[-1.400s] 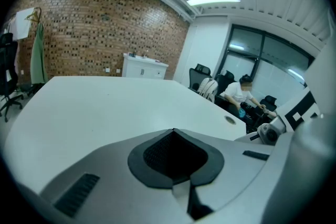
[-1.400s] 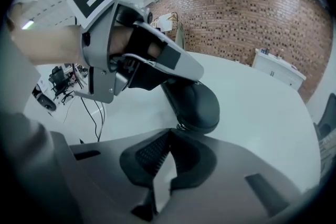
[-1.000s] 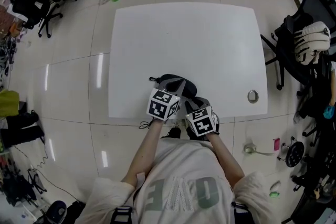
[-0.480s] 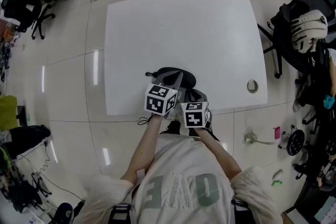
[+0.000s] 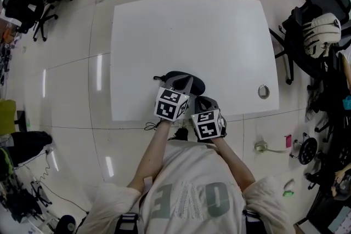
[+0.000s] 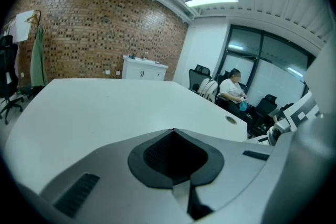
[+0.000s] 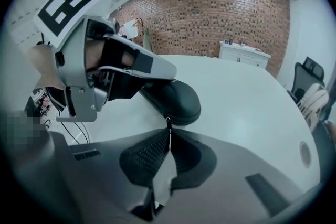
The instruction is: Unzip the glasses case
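**Item: glasses case** point(image 5: 196, 85). Black, oval, hard-shelled. Flat on the white bench point(image 5: 192, 30), close to the near edge and about midway along it. Closed, to judge from the right gripper view, with a zip seam round the rim.

**Item: left gripper** point(image 6: 173, 132). Jaws fully together, with nothing seen between the pads. Laid over the case from the near side, seemingly resting on its top, though with contact not clearly shown. Probable purpose: pinning the case against sliding under the pull.

**Item: right gripper** point(image 7: 168, 132). Jaws together, nipping the thin zipper pull point(image 7: 168, 124) at their very tips, with the pull drawn straight from the case rim toward the camera. Held low, just on the near side of the case and in line with the seam, presumably for a clean draw.

**Stage, as judged.** Seizing of the pull done; unzipping barely begun, if at all. Next move likely a steady draw following the curve of the rim, not a tug outward.

**Risks.** Slipping of the slim pull from the tips; swivelling of the case under the left jaws.
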